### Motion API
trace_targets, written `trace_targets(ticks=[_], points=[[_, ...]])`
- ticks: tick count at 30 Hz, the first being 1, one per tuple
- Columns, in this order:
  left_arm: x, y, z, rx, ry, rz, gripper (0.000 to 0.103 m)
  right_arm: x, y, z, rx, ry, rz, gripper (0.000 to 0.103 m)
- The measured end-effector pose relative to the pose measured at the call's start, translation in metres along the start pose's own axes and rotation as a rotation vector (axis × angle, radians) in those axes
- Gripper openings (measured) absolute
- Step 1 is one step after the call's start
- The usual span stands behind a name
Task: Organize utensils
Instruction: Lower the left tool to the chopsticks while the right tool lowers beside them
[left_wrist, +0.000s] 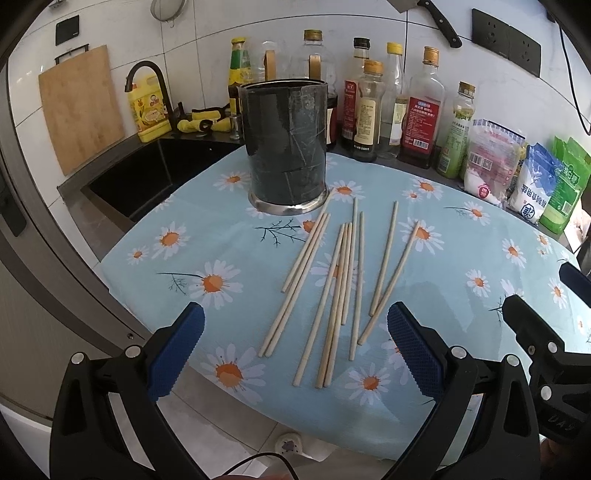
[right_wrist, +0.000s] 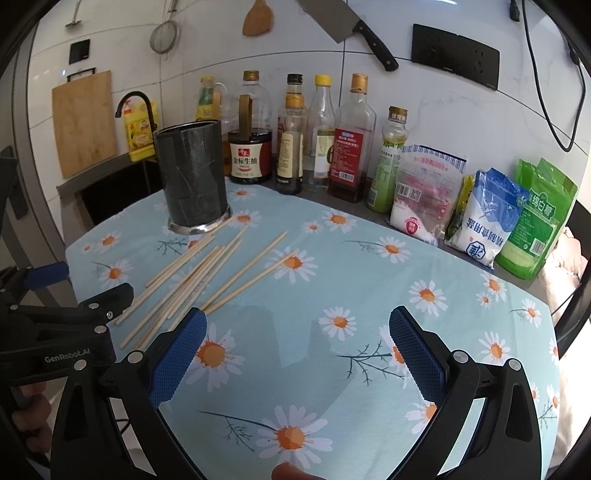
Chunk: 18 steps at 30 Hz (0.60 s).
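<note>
Several wooden chopsticks (left_wrist: 345, 280) lie loose on the daisy tablecloth (left_wrist: 207, 236), fanned out in front of a tall dark cylindrical holder (left_wrist: 284, 147). My left gripper (left_wrist: 295, 332) is open and empty, hovering just above their near ends. My right gripper (right_wrist: 297, 339) is open and empty over bare cloth, to the right of the chopsticks (right_wrist: 207, 269). The holder (right_wrist: 192, 177) stands upright at the far left in the right wrist view. The right gripper's fingers (left_wrist: 532, 328) show at the left wrist view's right edge.
A row of sauce and oil bottles (right_wrist: 347, 140) and food bags (right_wrist: 480, 214) line the back of the counter. A sink (left_wrist: 144, 177) with a black tap and a cutting board (left_wrist: 81, 107) sit to the left. The table's front edge (left_wrist: 236, 398) is close.
</note>
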<state>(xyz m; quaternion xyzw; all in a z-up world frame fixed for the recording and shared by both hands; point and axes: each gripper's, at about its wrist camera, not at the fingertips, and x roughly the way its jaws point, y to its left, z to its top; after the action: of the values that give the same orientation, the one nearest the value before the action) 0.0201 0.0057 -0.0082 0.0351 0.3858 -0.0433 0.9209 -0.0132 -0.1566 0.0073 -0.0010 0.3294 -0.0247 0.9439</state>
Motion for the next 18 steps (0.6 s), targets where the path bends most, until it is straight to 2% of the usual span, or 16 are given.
trace_targets(ticks=[12, 18], points=[[0.024, 0.025, 0.018, 0.038, 0.03, -0.019, 0.097, 0.019, 0.015, 0.008, 0.046, 0.049, -0.048, 0.095], [0.048, 0.038, 0.032, 0.066, 0.062, -0.039, 0.097, 0.04, 0.013, 0.016, 0.117, 0.097, -0.083, 0.095]])
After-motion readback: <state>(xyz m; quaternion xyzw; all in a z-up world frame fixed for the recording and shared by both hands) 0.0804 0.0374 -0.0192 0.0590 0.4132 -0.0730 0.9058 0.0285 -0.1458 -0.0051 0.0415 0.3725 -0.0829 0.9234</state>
